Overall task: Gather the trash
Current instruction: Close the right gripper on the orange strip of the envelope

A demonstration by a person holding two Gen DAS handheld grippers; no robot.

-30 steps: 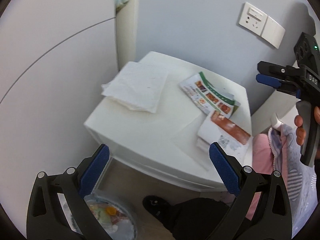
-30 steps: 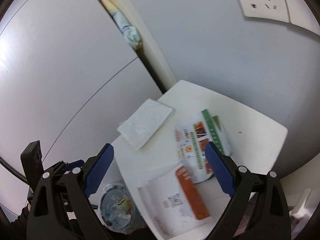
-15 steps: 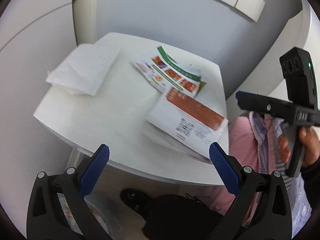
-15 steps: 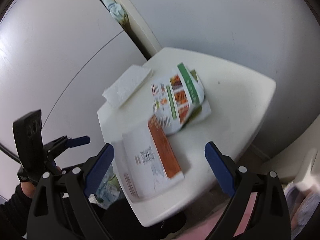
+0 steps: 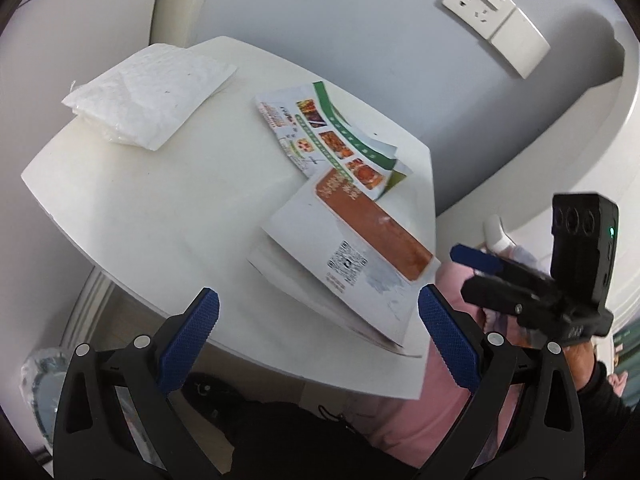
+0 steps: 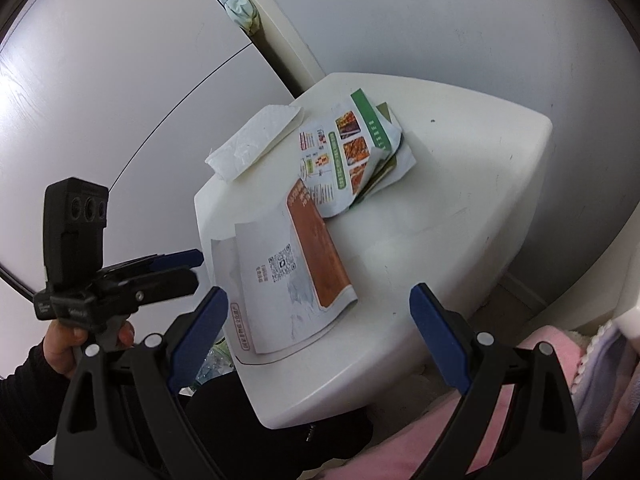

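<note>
Three pieces of paper lie on a small white table (image 5: 140,208). A white envelope with an orange stripe and a QR code (image 5: 352,256) lies at the near right edge and shows in the right wrist view (image 6: 292,276) too. A green and white food flyer (image 5: 328,136) lies behind it, also in the right wrist view (image 6: 352,148). A white padded mailer (image 5: 148,92) lies at the far left corner (image 6: 252,144). My left gripper (image 5: 318,318) is open and empty just in front of the envelope. My right gripper (image 6: 320,312) is open and empty above the envelope's near edge.
A bin with a clear liner (image 5: 44,384) stands on the floor left of the table. Pink bedding (image 6: 560,380) lies to the right. White cabinet doors (image 6: 100,100) stand behind on the left, a grey wall with a socket (image 5: 476,4) behind.
Both grippers have moved closer to the table and down toward the envelope. Both stay open and empty. The papers have not moved.
</note>
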